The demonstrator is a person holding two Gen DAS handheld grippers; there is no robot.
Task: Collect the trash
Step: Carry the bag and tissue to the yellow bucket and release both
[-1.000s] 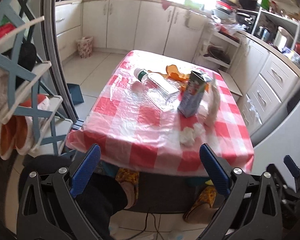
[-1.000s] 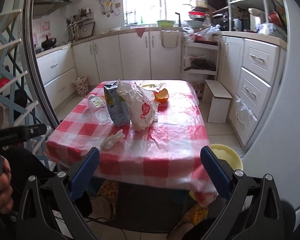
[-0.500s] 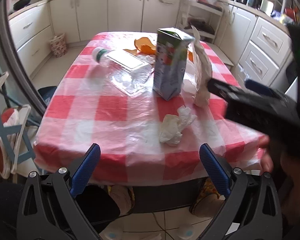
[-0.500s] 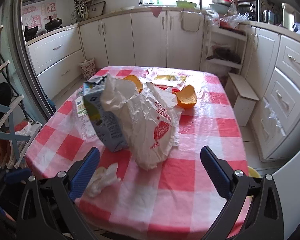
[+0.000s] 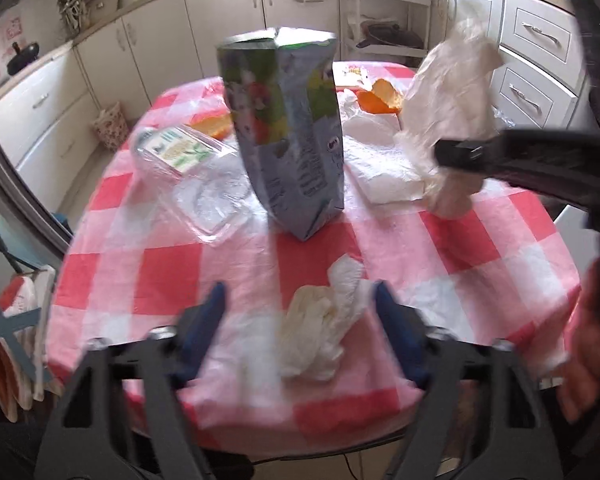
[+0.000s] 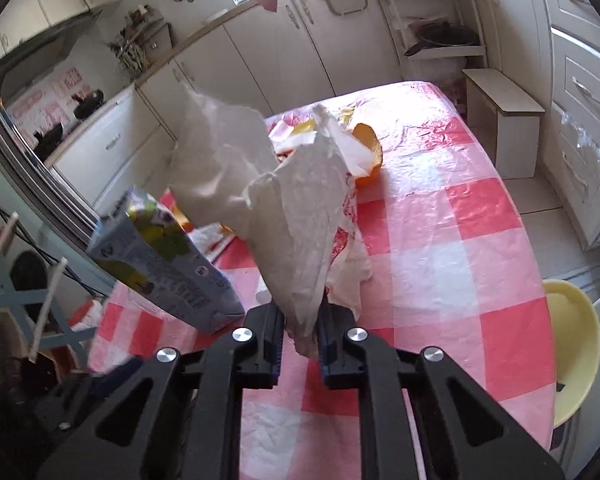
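Note:
My right gripper (image 6: 299, 334) is shut on the lower edge of a crumpled white plastic bag (image 6: 268, 208) and holds it up over the checked table (image 6: 440, 240). In the left wrist view the bag (image 5: 452, 120) hangs from the right gripper's black finger (image 5: 500, 156). My left gripper (image 5: 300, 320) is open, its blue pads either side of a crumpled white tissue (image 5: 324, 328) near the table's front edge. A juice carton (image 5: 288, 132) stands upright behind the tissue; it also shows in the right wrist view (image 6: 168, 268).
A clear plastic bottle (image 5: 188, 168) lies left of the carton. Orange peel (image 5: 380, 100) and white paper (image 5: 380, 160) lie further back. A yellow bin (image 6: 572, 344) stands on the floor right of the table. A drying rack (image 5: 12, 328) stands left.
My right gripper moved in and closed on the white bag, lifting it. My left gripper advanced over the table edge and now straddles the tissue.

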